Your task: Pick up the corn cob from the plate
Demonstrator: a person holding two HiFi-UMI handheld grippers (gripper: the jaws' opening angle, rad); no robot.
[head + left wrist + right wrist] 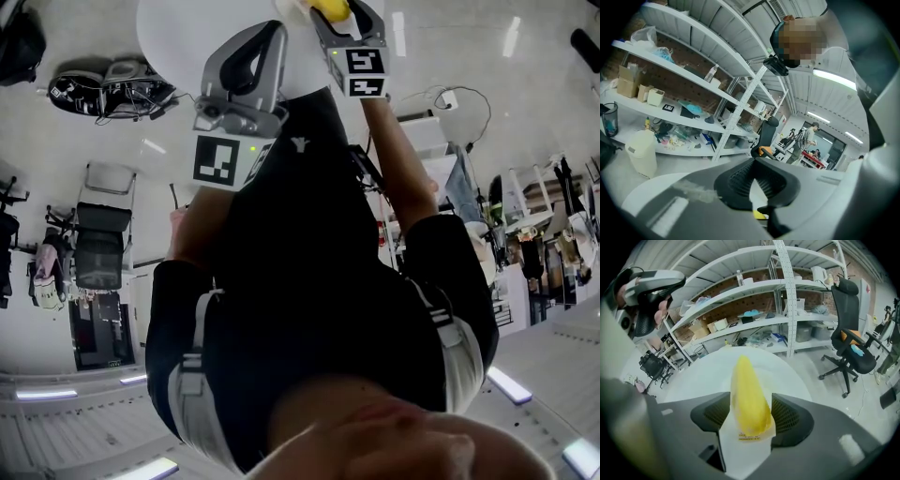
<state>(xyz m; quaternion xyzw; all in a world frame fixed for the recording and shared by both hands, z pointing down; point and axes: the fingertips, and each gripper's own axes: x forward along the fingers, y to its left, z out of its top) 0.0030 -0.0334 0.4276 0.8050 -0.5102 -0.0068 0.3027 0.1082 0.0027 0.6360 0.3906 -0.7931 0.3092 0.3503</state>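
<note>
Head view: over the white table, the right gripper straddles the corn. The left gripper hangs over the table's near edge.

Left gripper view: its tips meet, with nothing between them.

Right gripper view: the jaws stand wide. The corn lies on the table between them, and the pads do not seem to press it. I cannot tell a plate from the table.

The corn is down and ungripped, which fits jaws about to close or corn just released.

The left gripper points nearly level, its 2 jaws closed together. The right gripper, farther out on a straight arm, tilts down with jaws wide apart.
</note>
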